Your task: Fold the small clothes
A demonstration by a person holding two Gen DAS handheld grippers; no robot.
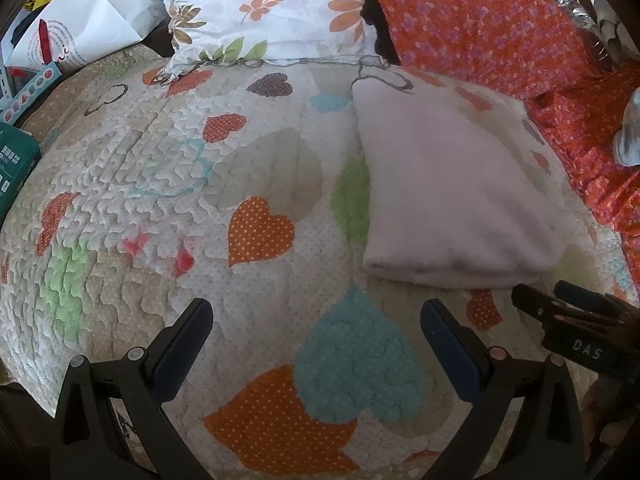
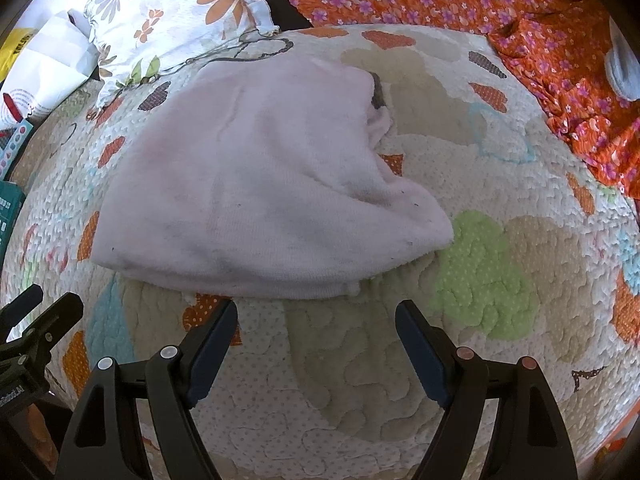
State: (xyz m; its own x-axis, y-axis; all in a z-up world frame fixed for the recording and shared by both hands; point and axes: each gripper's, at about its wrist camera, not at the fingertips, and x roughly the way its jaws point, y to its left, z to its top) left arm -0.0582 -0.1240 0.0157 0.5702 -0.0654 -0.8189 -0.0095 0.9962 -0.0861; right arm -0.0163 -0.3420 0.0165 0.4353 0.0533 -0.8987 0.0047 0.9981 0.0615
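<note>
A pale pink small garment (image 1: 452, 184) lies folded flat on the heart-patterned quilt (image 1: 160, 184). In the right wrist view the garment (image 2: 260, 184) fills the middle, with a loose flap on its right side. My left gripper (image 1: 316, 312) is open and empty, hovering over the quilt to the left of and nearer than the garment. My right gripper (image 2: 316, 316) is open and empty just short of the garment's near edge. The right gripper also shows in the left wrist view (image 1: 560, 296) at the lower right; the left gripper shows in the right wrist view (image 2: 44, 304) at the lower left.
A floral pillow (image 1: 264, 8) lies at the back. An orange flowered cloth (image 1: 500, 24) covers the back right. White bags (image 1: 80, 20) and a green box (image 1: 12, 168) sit at the left edge. A grey object (image 1: 630, 132) rests on the orange cloth.
</note>
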